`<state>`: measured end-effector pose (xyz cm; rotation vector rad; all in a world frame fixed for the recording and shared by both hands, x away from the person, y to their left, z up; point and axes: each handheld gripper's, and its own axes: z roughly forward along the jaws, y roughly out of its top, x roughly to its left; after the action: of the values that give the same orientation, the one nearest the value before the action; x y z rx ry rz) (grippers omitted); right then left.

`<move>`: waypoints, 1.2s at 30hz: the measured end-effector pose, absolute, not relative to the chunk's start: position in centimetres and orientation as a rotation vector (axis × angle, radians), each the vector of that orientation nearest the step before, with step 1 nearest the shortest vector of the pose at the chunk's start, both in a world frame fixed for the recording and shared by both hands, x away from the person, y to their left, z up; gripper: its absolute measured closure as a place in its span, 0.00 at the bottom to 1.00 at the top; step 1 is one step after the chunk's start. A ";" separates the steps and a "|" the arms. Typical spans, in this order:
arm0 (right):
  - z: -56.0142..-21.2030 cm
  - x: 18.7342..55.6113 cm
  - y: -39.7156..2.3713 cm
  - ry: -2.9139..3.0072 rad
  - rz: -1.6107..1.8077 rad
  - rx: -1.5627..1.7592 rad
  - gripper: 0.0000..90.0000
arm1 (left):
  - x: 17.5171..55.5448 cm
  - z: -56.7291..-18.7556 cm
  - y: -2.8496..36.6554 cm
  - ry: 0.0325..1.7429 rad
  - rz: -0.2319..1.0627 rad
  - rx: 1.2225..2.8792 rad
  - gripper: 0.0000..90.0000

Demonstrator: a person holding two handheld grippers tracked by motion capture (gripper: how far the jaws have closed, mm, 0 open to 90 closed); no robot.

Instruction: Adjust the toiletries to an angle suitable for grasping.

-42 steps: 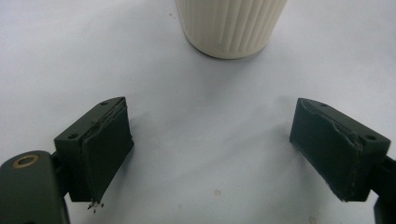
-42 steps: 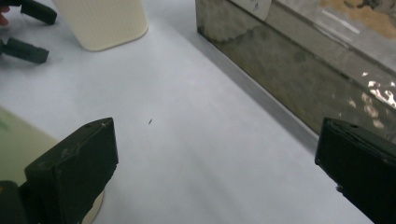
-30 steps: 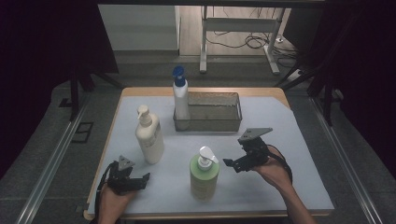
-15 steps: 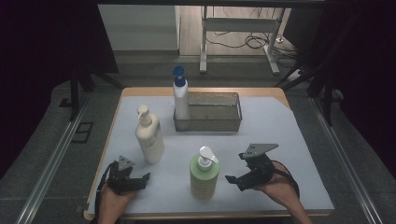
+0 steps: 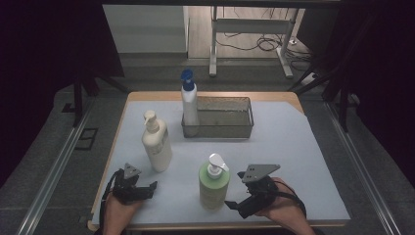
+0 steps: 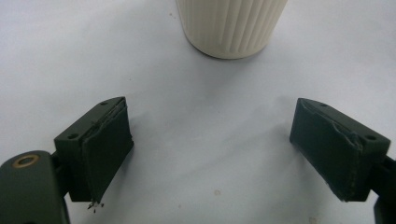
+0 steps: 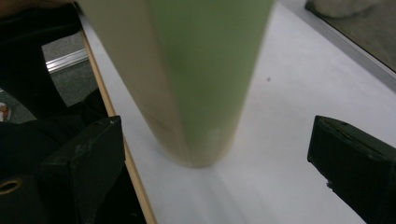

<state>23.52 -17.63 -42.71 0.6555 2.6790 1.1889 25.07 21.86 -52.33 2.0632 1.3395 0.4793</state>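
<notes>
A green pump bottle point(image 5: 214, 186) stands upright near the table's front edge; in the right gripper view the green bottle point(image 7: 196, 79) looms close and blurred. My right gripper point(image 5: 234, 205) sits low just right of its base and is open. Its jaws point(image 7: 215, 154) stand wide with the bottle's foot ahead between them, not touching. A cream pump bottle point(image 5: 156, 144) stands left of centre. My left gripper point(image 5: 149, 188) rests open on the sheet in front of it. In the left gripper view the cream bottle's ribbed base point(image 6: 231, 28) lies beyond the open left gripper point(image 6: 210, 144).
A mesh basket point(image 5: 242, 131) stands at the back centre, with a white bottle with a blue pump point(image 5: 189, 105) upright in its left end. A pale sheet point(image 5: 288, 147) covers the wooden table. The table's front edge point(image 7: 135, 186) runs just beside the right gripper.
My right gripper has drawn back toward the front edge and dropped lower, now facing the green bottle's base. The left gripper and all bottles stay put.
</notes>
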 end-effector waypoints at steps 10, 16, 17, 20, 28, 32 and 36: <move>-42.3 23.3 -15.0 2.678 1.219 0.620 0.04 | 25.1 -52.3 21.9 1.339 0.479 2.066 0.14; -42.5 23.4 -13.8 2.650 1.236 0.622 0.05 | 25.1 -52.3 21.9 1.340 0.479 2.063 0.14; -42.6 23.5 -13.7 2.645 1.243 0.622 0.05 | 25.1 -52.3 21.9 1.340 0.479 2.062 0.14; -42.6 23.5 -13.4 2.627 1.247 0.625 0.08 | 25.1 -52.3 21.9 1.340 0.479 2.063 0.14; -43.0 23.8 -12.9 2.579 1.283 0.632 0.10 | 25.1 -52.3 21.9 1.340 0.479 2.063 0.14; -43.2 23.8 -12.7 2.572 1.288 0.634 0.11 | 25.1 -52.3 21.9 1.340 0.479 2.063 0.14; -43.2 23.6 -12.6 2.556 1.280 0.629 0.12 | 25.1 -52.3 21.9 1.340 0.478 2.063 0.14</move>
<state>23.65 -12.56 -43.17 0.6295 2.5561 1.2804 25.08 21.86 -52.33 2.0627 1.3399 0.4780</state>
